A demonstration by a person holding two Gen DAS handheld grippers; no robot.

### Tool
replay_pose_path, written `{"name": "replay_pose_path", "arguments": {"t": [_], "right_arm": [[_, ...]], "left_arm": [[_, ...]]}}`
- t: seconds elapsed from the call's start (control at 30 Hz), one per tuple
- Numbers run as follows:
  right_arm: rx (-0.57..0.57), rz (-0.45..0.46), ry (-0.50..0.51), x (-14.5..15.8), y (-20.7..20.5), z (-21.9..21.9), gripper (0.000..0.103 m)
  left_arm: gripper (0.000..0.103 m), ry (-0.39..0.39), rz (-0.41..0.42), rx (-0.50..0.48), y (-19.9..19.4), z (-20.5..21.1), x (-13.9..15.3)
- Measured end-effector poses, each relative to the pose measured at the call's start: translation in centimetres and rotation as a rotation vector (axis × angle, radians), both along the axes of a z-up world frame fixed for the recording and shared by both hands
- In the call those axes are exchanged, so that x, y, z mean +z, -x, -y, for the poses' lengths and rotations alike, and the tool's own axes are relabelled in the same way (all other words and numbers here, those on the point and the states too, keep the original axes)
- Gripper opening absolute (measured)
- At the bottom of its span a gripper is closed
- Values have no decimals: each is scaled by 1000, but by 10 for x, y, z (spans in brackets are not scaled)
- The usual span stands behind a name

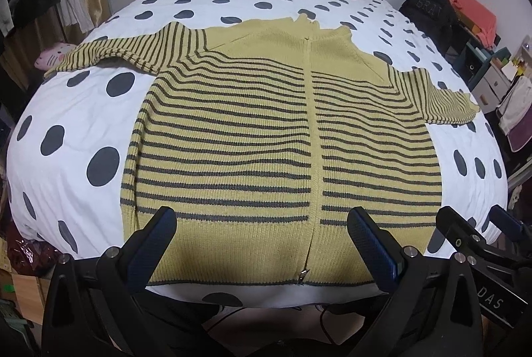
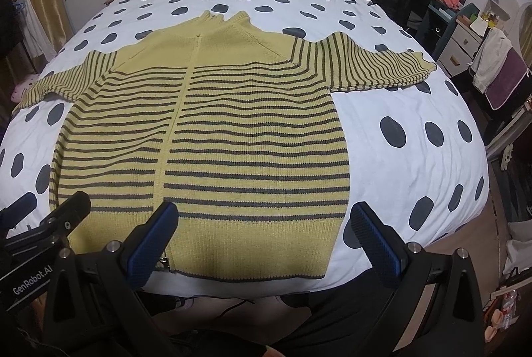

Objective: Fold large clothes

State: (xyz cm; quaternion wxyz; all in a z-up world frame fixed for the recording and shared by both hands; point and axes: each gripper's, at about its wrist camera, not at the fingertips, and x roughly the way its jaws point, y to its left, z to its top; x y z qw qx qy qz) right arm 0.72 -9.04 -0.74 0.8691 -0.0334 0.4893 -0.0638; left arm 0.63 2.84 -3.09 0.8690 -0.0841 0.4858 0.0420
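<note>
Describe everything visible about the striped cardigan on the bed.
The cardigan is a yellow ribbed knit with dark horizontal stripes, a plain yoke and a plain hem band. Its front zip is closed, pull at the hem. It lies flat and unfolded on the polka-dot bedspread, collar toward the headboard, both sleeves spread sideways. Neither pair of tongs touches it.

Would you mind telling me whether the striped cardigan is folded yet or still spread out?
Spread flat, unfolded: the striped cardigan lies zipped on the bed, both sleeves stretched sideways.
</note>
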Motion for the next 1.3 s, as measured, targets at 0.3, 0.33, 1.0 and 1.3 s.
{"name": "replay_pose_path", "arguments": {"t": [0.3,0.33,1.0,1.3], "right_arm": [[10,-7,-23,-3,-6,5,103],[12,-8,-31,-4,-7,7,103],[-273,105,-399,-30,-133,319,102],[-522,189,-549,-70,-267,500,90]], "left_arm": [[102,-9,-22,1,-9,6,-5],[102,-10,-23,2,-10,7,-5],[102,42,-80,-140,-100,96,-39],[102,-26,-27,-151,-183,147,-61]]}}
